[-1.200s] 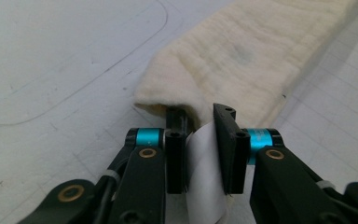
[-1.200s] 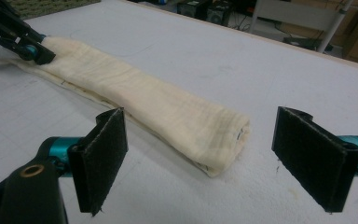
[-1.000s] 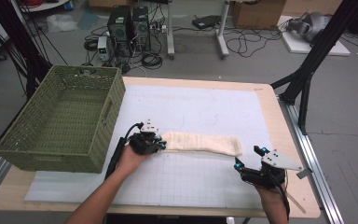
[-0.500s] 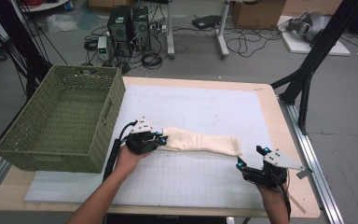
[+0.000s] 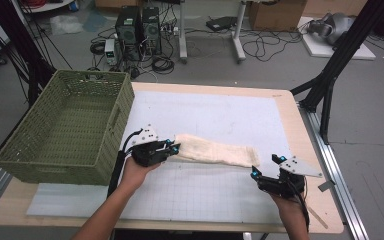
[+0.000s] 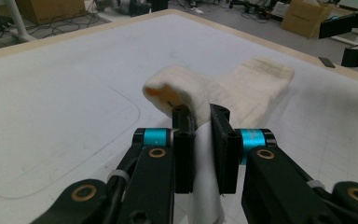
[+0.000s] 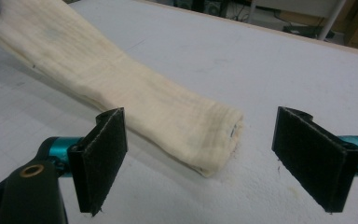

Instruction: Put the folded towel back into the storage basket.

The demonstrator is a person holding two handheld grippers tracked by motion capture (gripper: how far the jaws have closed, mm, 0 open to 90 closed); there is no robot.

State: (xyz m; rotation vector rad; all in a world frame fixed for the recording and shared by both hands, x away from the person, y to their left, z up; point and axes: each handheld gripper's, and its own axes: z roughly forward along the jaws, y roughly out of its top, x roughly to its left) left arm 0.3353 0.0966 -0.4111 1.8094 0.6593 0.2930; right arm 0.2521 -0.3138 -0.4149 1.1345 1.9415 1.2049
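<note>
While the black pads of the left gripper (image 6: pixel 200 140) pinch one end of the cream cloth (image 6: pixel 242 91) between them, a fold of that end bulges up just beyond the fingertips, and a strip of the fabric hangs down through the narrow gap. From the high view, this gripper (image 5: pixel 172 146) sits at the cloth's (image 5: pixel 215 150) left end, just beside the near right corner of the green wicker basket (image 5: pixel 67 125), with the person's left hand (image 5: pixel 139 170) wrapped around its body from below.

The right gripper (image 7: pixel 214 158) has its jaws spread wide, nothing between the pads; the cloth's (image 7: pixel 121 88) other end, a rolled or folded edge, lies on the mat just ahead of the gap and a little toward the left pad, not touching either one. In the high view this gripper (image 5: pixel 266 166) rests near the front right of the table, just beside the cloth's right end, held by the right hand (image 5: pixel 290 202).

Between the two grippers the cloth stretches as a long narrow band across the white gridded mat (image 5: pixel 220 112), which covers most of the wooden table (image 5: pixel 305 150).
</note>
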